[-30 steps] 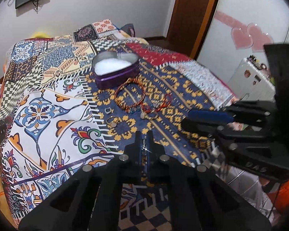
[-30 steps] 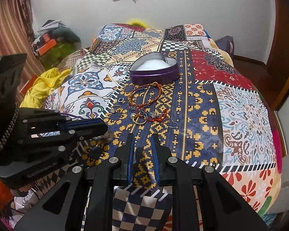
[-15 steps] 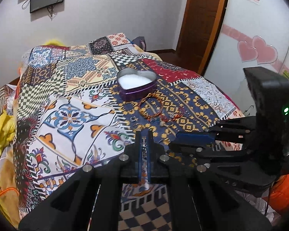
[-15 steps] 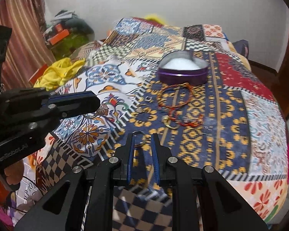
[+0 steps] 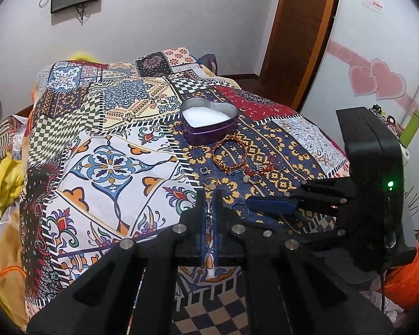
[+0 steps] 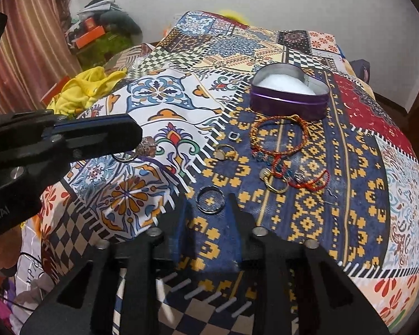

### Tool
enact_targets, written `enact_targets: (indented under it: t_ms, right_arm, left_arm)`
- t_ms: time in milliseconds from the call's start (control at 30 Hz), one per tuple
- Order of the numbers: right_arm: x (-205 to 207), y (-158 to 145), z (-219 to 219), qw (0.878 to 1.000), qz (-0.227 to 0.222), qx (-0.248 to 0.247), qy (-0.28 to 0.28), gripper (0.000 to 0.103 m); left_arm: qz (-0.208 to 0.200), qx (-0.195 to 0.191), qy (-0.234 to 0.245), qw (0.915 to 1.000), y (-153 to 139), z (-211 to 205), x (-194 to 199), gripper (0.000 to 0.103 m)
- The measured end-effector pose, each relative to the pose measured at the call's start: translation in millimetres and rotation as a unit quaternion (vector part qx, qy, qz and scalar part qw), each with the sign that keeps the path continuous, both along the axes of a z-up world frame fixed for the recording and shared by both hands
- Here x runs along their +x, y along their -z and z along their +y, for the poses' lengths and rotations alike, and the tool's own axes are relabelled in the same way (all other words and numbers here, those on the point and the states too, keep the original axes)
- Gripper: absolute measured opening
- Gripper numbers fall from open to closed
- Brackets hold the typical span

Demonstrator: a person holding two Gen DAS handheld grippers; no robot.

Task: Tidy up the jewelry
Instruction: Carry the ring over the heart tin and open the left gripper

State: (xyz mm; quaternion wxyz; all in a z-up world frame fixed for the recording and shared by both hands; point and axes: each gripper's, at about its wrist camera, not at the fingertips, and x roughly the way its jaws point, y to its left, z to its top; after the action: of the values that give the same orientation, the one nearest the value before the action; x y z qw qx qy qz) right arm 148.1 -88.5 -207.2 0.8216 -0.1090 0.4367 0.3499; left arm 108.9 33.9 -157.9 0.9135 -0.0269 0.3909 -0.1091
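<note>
A bed (image 6: 159, 92) covered in a bright patchwork spread holds a scatter of jewelry. Toward the far middle of the bed sits an open heart-shaped purple tin (image 6: 289, 95) with white padding inside. Just in front of it, toward the near edge, lie a beaded bracelet (image 6: 278, 136), a tangle of red cord bracelets (image 6: 307, 180) with a gold ring (image 6: 275, 185), a small square ring (image 6: 233, 136) and another gold ring (image 6: 226, 150).

The right gripper (image 6: 205, 217) has just been opening. A plain silver ring (image 6: 211, 198), which half a second ago sat between its fingertips, now lies flat on the spread just beyond them, between the tips but touched by neither finger. The jaws stand apart and hold nothing. It appears the ring has been let go near the bed's near edge, well short of the tin, so it probably needs picking up again before it can be stored.

The left gripper (image 6: 137, 142), reaching in from the left side, is closed on a ring with a brownish stone (image 6: 145, 150), held above the white patterned patch, well apart from the tin. That piece seems ready to be carried to the tin.
</note>
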Motion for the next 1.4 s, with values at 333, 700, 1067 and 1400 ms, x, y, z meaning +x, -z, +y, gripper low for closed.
enact_targets:
  t_ms: [333,700,1067,1400]
  right_arm:
    - [3.8,1.2,-0.6,1.0,-0.02,0.002,0.003,0.02]
    - [32.6,-36.1,-28.6,0.995,-0.07,0.032,0.058,0.02]
    - [79.3,-64.0,-35.0,0.989,-0.108,0.053,0.09,0.02]
    - [125.0,-52.9,-24.7,0.991,-0.085,0.057,0.086,0.02]
  left_arm:
    - [-0.004,-0.006,-0.011,0.9999,-2.4,7.0,6.8,0.002]
    - [-0.026,-0.008,-0.007,0.9996,-14.8,2.0,38.5,0.002]
    - [-0.043,-0.012,-0.002,0.999,-26.8,-1.4,87.2,0.002]
    - [-0.028,-0.037,0.0,0.9989,-19.2,1.8,134.9,0.002]
